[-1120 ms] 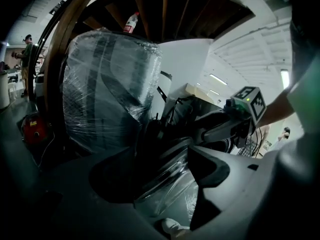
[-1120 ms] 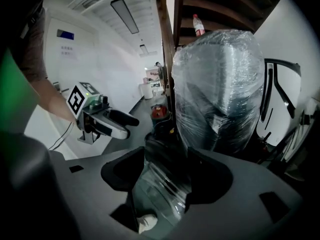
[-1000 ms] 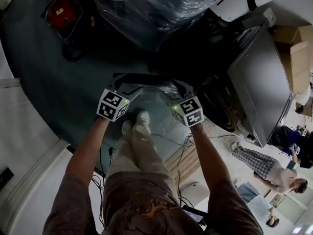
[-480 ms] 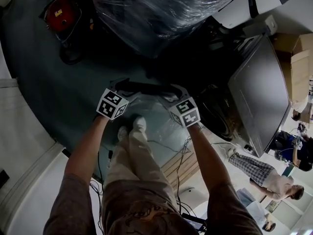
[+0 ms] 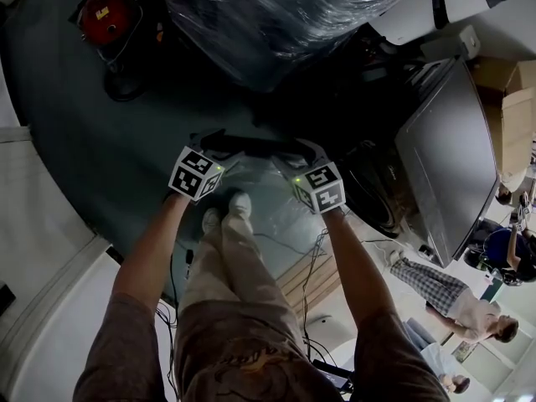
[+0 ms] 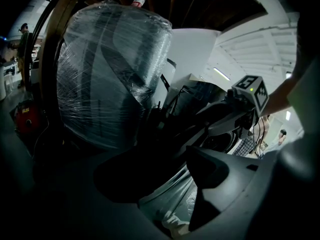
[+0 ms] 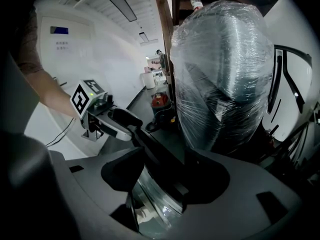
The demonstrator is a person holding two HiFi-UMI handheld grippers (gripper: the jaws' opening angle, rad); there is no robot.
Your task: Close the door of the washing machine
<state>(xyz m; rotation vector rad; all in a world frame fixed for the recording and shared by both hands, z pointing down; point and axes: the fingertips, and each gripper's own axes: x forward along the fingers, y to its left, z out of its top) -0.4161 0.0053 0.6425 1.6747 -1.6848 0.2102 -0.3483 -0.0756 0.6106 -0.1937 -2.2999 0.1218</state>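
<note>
Closing step in hand: left gripper [image 5: 216, 143] & right gripper [image 5: 293, 152] each clamped tight on dark rim of open door [image 5: 270, 193], glass panel standing out just beside washer [image 5: 377, 195]. Next, prob.: swing door toward drum mouth, press till latched.

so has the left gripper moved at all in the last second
No, not noticeably. In the head view the left gripper keeps its offset from the red object on the floor, jaws on the door.
</note>
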